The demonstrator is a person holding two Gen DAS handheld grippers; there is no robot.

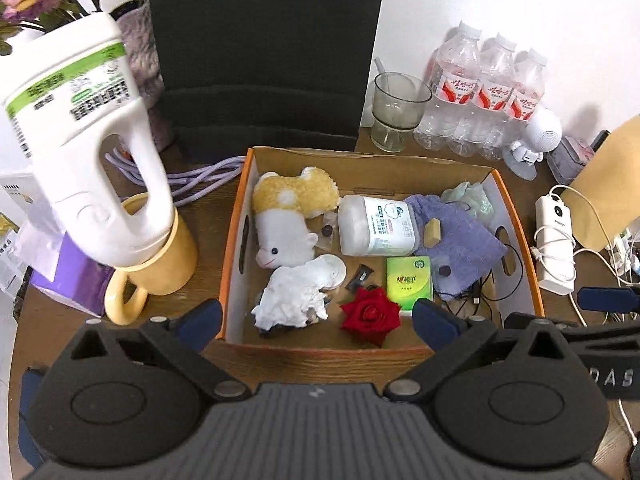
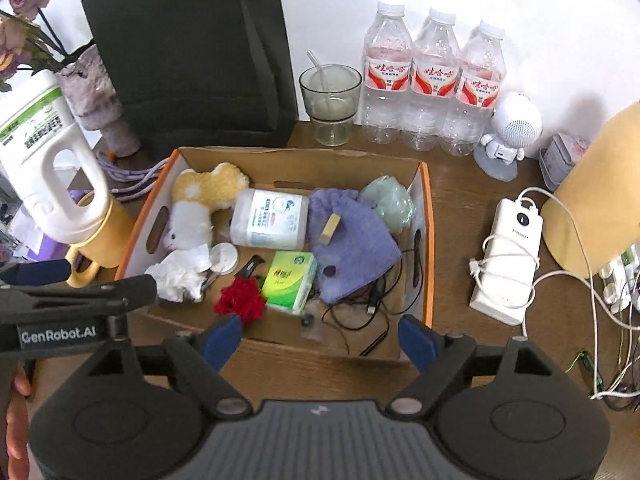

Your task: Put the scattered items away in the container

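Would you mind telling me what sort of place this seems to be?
Probably a cluttered home or office desk: a wooden tabletop against a white wall, three clear plastic water bottles, and a white power bank with cables.

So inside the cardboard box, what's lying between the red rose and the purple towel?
The green tissue pack lies between the red rose and the purple towel in the cardboard box. Both wrist views show it.

- My left wrist camera looks steeply down from above the cardboard box (image 1: 240, 240) near edge.
- My right wrist camera, just beside it, faces likewise.
- Both share the box and water bottles (image 2: 428, 76).
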